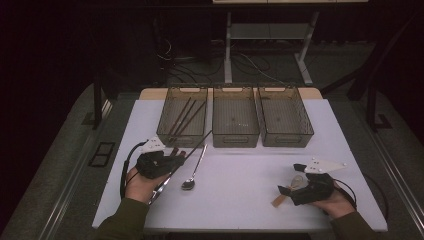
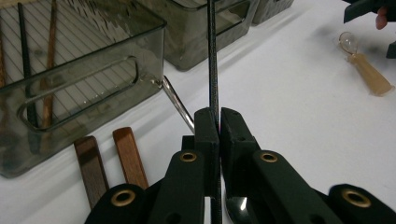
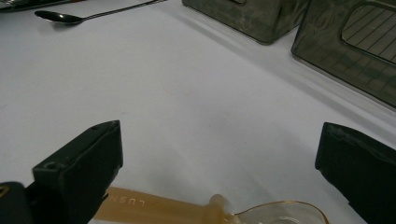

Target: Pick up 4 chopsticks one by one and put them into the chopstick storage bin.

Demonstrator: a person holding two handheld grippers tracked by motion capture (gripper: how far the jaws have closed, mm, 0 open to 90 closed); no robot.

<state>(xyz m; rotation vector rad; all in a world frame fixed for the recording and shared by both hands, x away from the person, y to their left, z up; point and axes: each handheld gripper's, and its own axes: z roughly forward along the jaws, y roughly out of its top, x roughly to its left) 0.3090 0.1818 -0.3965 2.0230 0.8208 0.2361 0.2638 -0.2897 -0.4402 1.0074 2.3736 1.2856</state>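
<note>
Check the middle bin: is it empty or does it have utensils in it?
Empty, as far as the high view shows: the middle bin has a bare ribbed floor, while the left bin holds chopsticks.

Dim room, grey floor [image 1: 60, 165], desk legs [image 1: 228, 55]

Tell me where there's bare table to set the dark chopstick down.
Bare white table lies between the metal spoon and the clear spoon with a tan handle, in front of the middle smoky plastic bin. The middle and right bin look empty. It is crowded by the left gripper, shut on the thin dark chopstick, beside two wooden handles.
</note>
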